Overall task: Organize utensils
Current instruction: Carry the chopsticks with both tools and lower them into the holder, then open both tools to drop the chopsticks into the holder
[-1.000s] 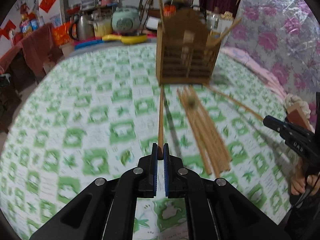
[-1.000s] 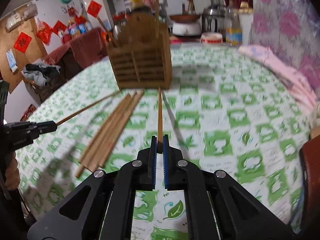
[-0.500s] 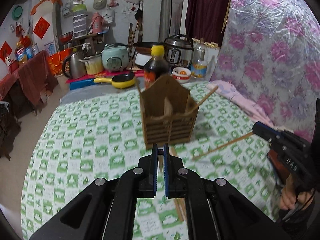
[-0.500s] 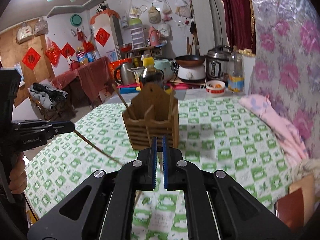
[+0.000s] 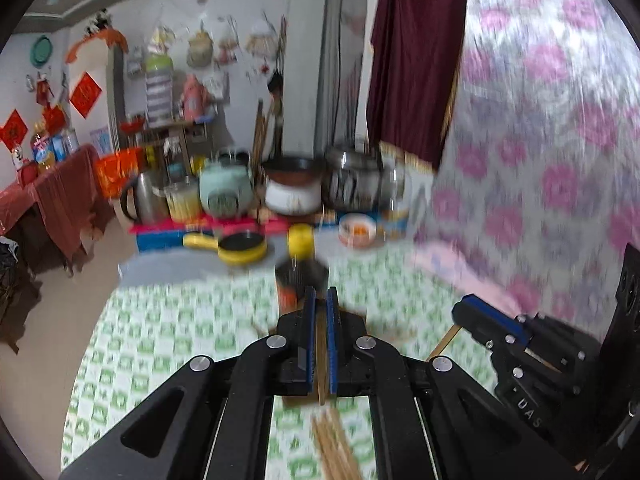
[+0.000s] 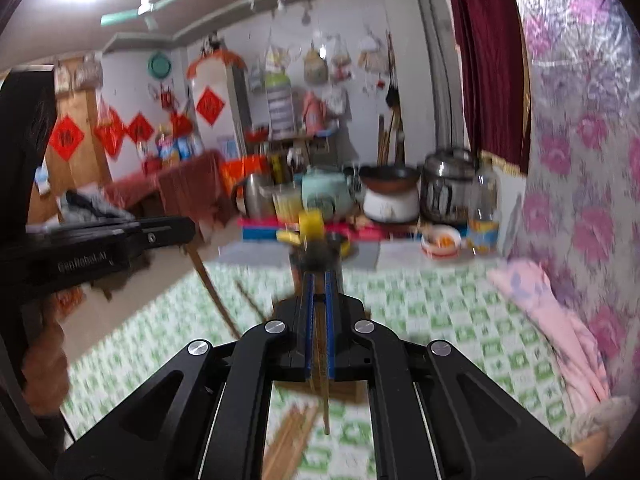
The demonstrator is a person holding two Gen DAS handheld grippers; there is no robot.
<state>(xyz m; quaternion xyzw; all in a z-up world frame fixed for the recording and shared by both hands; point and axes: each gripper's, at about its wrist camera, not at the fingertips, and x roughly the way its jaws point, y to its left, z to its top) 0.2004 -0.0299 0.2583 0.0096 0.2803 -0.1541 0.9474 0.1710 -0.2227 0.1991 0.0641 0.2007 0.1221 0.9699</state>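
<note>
With each gripper [image 5: 318, 312] [image 6: 318, 300] clamped on one chopstick [image 5: 321, 364] [image 6: 322, 376], I'd aim tips down — slow, w/ steady wrists — into the holder [image 6: 340, 390].

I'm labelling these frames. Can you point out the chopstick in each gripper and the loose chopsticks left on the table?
left chopstick [image 5: 321, 376]: left wrist view, shaft between the pads.
right chopstick [image 6: 322, 392]: right wrist view, shaft below the pads.
loose chopsticks [image 5: 332, 450]: left wrist view, middle of the bundle.

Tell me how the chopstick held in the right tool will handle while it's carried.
The chopstick looks like stiff, thin wood, so probably light and unbending. Pinched at one spot in the shut right tool, it hangs down and may pivot. Smooth and round, it would likely roll if dropped.
</note>
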